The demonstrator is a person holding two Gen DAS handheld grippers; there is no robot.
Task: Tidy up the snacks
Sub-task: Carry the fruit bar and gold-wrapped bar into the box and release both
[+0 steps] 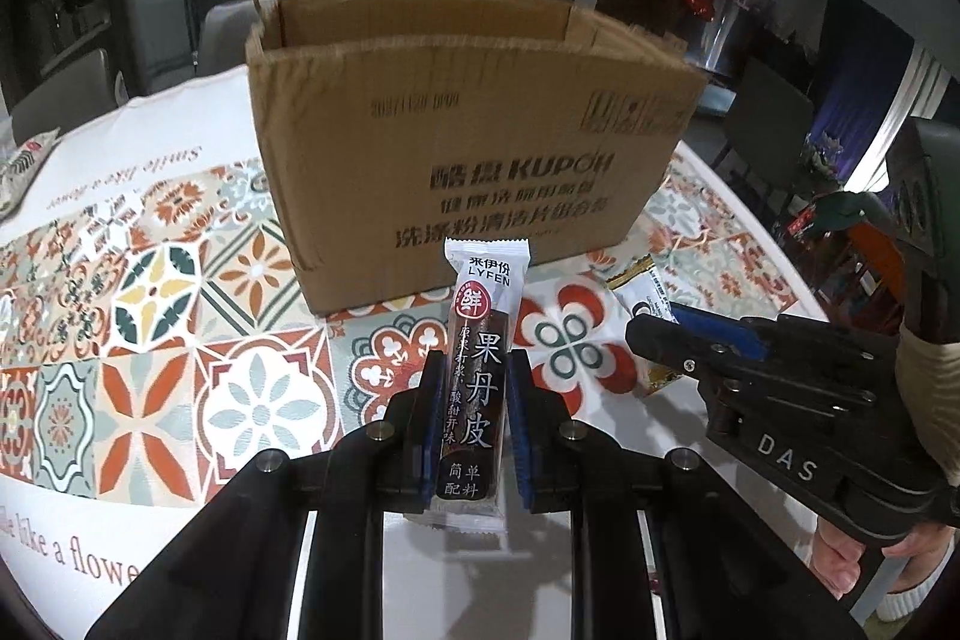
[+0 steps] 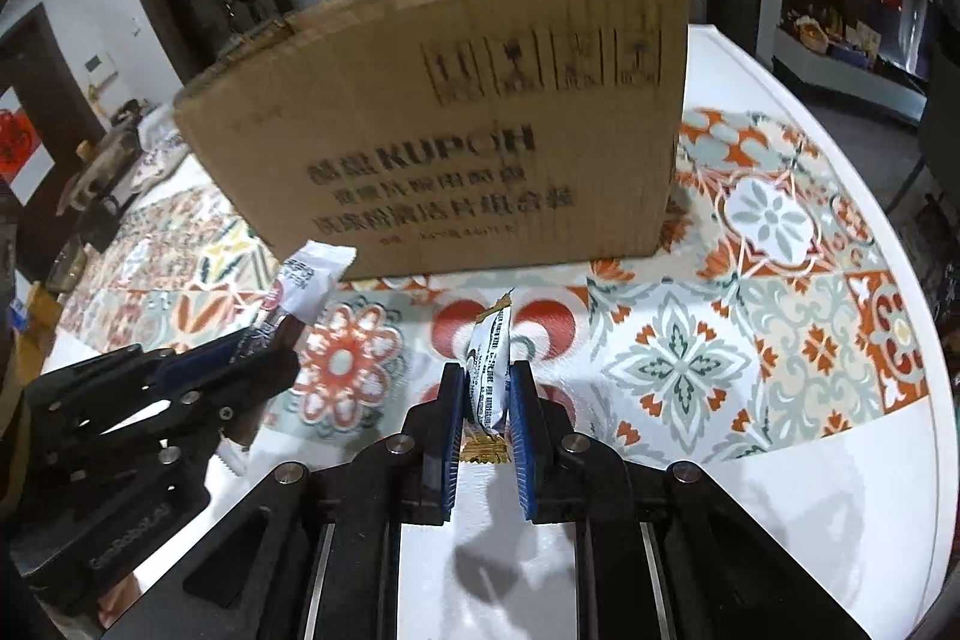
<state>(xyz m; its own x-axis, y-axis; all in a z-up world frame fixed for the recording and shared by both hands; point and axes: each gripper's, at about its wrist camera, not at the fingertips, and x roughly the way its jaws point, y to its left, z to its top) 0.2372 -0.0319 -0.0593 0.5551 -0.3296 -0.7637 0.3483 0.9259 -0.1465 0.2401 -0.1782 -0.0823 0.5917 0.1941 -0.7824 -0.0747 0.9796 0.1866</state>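
Both grippers are clamped on snacks in front of the box. On the left, the left gripper [image 1: 474, 370] has its blue pads pressed against the two long sides of a dark fruit-leather bar [image 1: 477, 382], a slim packet with a white top end and large white characters down its face. The bar stands along the fingers, its white end poking out past the tips toward the cardboard box [image 1: 468, 130]. From the other side, the same bar shows as a crinkled white end sticking out of the black jaws.

On the right, the right gripper [image 2: 487, 394] is closed on a small white sachet [image 2: 489, 376] with blue print and a gold-trimmed end. The sachet is pinched edge-on between the pads, one gold end pointing up toward the box and the other hanging just behind the pads. In the left view it sits at the tip of the right gripper's fingers, just beside a red-and-white flower tile.

A gloved hand [image 1: 918, 400] wraps the handle of the right gripper, and bare fingertips show below it.

The brown box stands upright on a patterned tablecloth [image 1: 150, 316] of orange, green and grey tiles, with script lettering printed along the white border. Its top flaps are open and dark print runs across its near face. Both held snacks sit near the box's front wall, outside it. Another wrapped snack packet [image 1: 24, 166] lies at the far left edge of the table, well apart from the box.
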